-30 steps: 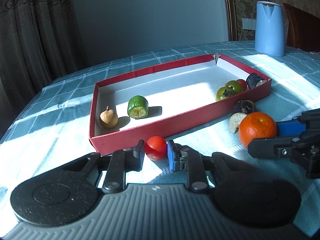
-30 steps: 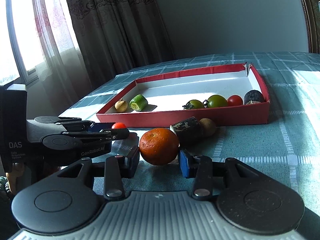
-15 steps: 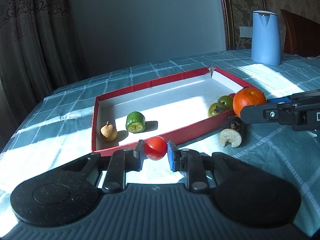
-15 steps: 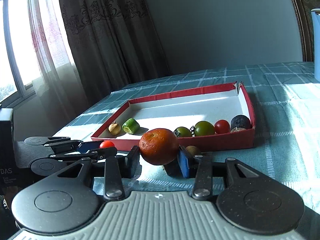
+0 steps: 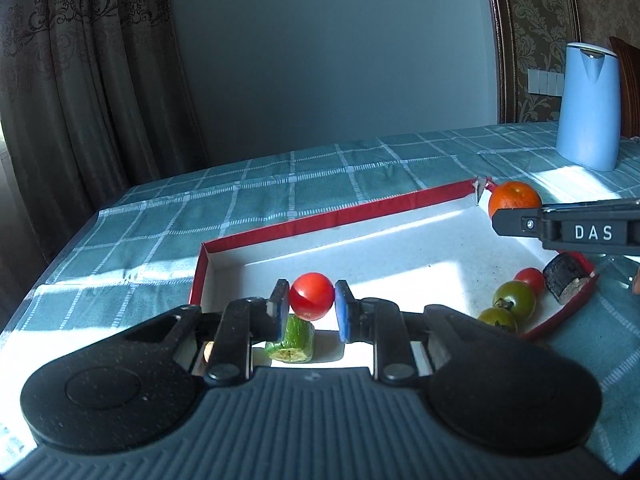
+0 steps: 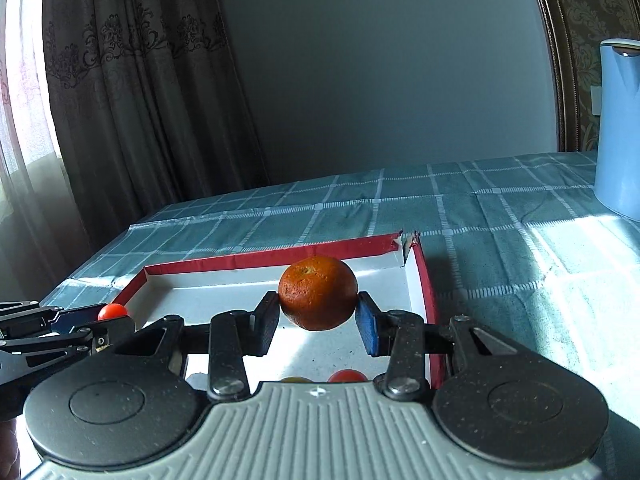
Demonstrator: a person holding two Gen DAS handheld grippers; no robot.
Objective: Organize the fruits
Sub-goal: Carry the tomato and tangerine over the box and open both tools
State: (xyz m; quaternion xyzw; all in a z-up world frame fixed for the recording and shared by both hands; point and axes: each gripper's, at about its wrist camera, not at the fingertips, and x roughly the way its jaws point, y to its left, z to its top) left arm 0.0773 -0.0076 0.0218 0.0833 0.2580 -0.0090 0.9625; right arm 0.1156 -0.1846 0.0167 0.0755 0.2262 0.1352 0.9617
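My left gripper (image 5: 311, 308) is shut on a red cherry tomato (image 5: 311, 295) and holds it in the air over the left part of the red tray (image 5: 332, 218), just above a green cucumber piece (image 5: 294, 340). My right gripper (image 6: 318, 320) is shut on an orange (image 6: 318, 292) and holds it above the tray's right part (image 6: 426, 280). The orange also shows in the left wrist view (image 5: 514, 198). Two green tomatoes (image 5: 514, 300), a small red tomato (image 5: 530, 279) and a dark cut piece (image 5: 566, 276) lie at the tray's right end.
A light blue kettle (image 5: 588, 106) stands on the teal checked tablecloth (image 5: 320, 184) at the far right. Curtains hang at the left. The table's left edge lies close to the tray.
Both grippers have lifted their fruit off the tablecloth and moved forward over the red tray. The jaws have stayed shut on the tomato and the orange.
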